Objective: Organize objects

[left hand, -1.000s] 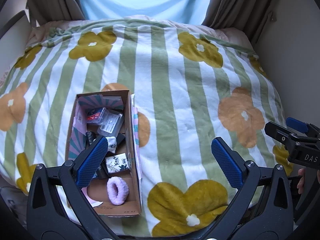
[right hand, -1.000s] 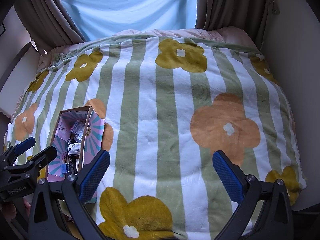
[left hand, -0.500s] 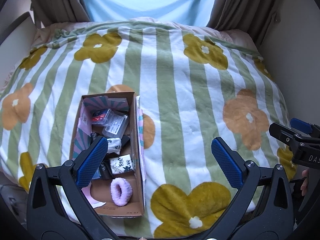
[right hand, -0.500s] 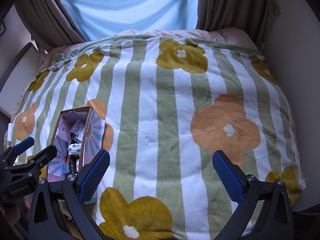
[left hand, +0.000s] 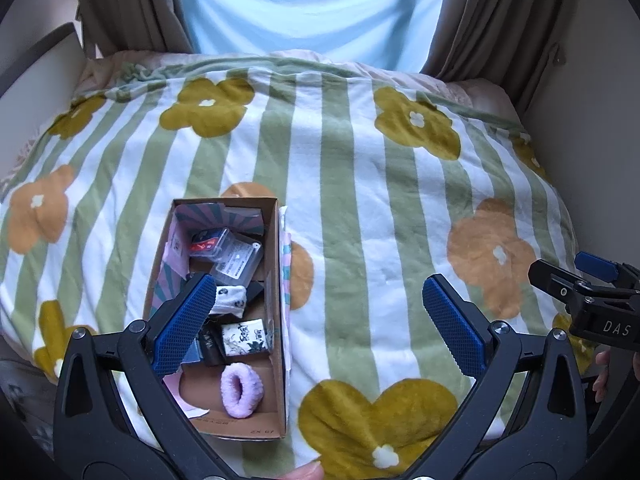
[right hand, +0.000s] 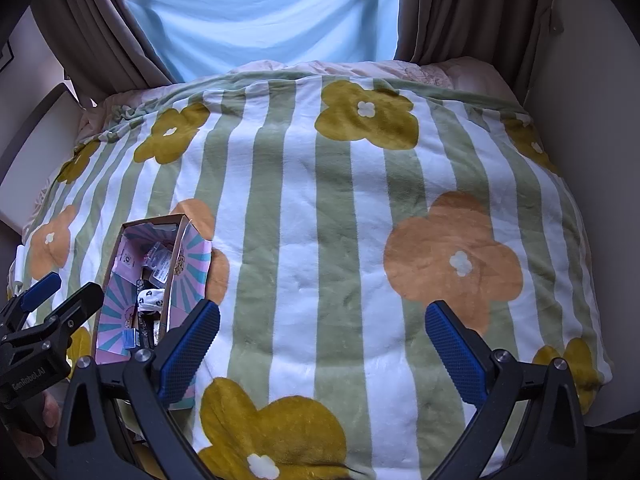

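Observation:
An open cardboard box [left hand: 276, 280] lies on the bed at the lower left, and shows in the right wrist view [right hand: 176, 264] too. Inside are a lilac fluffy scrunchie [left hand: 241, 389], a small white printed packet [left hand: 244, 336], rolled white socks [left hand: 230, 300] and clear plastic packets [left hand: 236, 260]. My left gripper [left hand: 316, 324] is open and empty, held above the bed, its left finger over the box. My right gripper [right hand: 320, 344] is open and empty above bare blanket, to the right of the box.
A striped green and white blanket with flowers [left hand: 360, 200] covers the bed. Brown curtains [right hand: 460, 12] and a light blue sheet [right hand: 260, 12] hang behind it. A wall [right hand: 592, 140] runs along the right side. A white board [left hand: 36, 72] stands at the left.
The left gripper has drawn back and tilted up a little, so the box and bed sit lower in its view. The right gripper has hardly moved.

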